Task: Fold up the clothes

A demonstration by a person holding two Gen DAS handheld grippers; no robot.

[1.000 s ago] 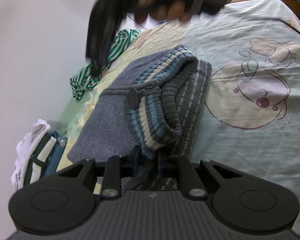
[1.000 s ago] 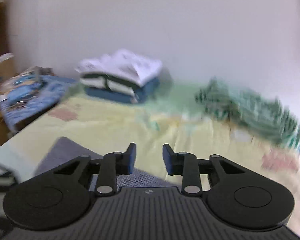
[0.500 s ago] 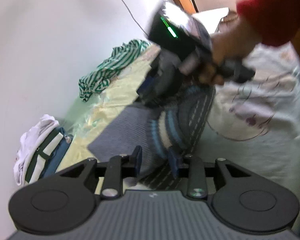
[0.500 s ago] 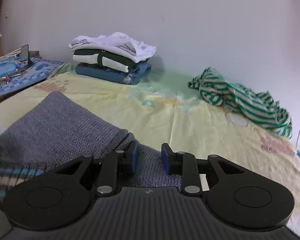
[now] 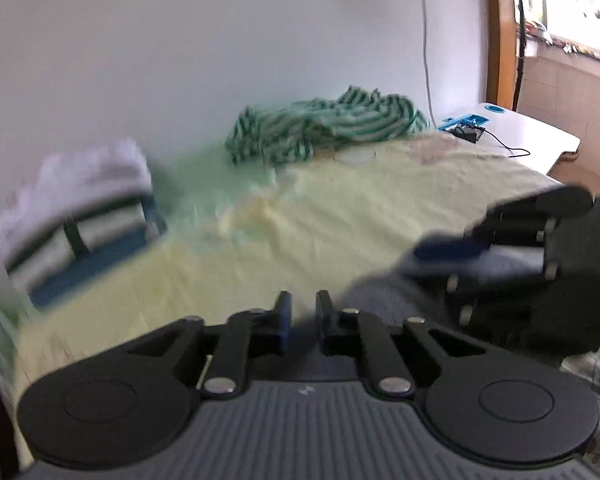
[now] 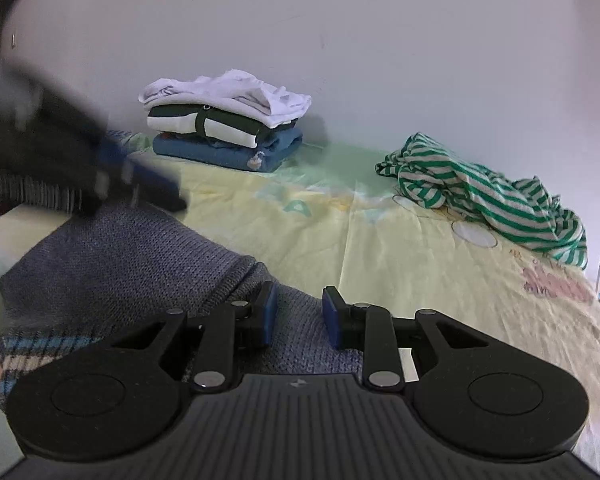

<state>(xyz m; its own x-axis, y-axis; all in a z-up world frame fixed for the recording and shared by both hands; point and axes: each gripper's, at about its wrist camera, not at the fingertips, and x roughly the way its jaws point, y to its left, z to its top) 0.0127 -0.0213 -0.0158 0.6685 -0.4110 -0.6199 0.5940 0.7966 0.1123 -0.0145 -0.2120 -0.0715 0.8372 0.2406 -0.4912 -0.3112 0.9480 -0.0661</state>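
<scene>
A grey knit sweater [image 6: 120, 256] with blue and cream stripes lies on the yellow bed sheet [image 6: 380, 248]. My right gripper [image 6: 299, 312] rests low over its near part. The blue pads stand apart, with knit beneath them and nothing pinched. My left gripper [image 5: 303, 310] is blurred by motion. Its jaws are closing to a narrow slit, and I make out nothing between them. The sweater [image 5: 384, 292] shows just right of its fingers, under the right gripper's blue pad [image 5: 448, 248]. In the right wrist view the left gripper is a dark blur over the sweater's far left edge.
A stack of folded clothes [image 6: 224, 128] sits against the wall at the back. A crumpled green-striped garment [image 6: 480, 196] lies at the back right. Beyond the bed's end stands a white side table [image 5: 520, 132] with a cable. Bare sheet lies between the sweater and both piles.
The left gripper let go of the sweater's striped fold, rolled and swung to face the wall, and its jaws widened, then narrowed. The right gripper sank onto the sweater, then held still.
</scene>
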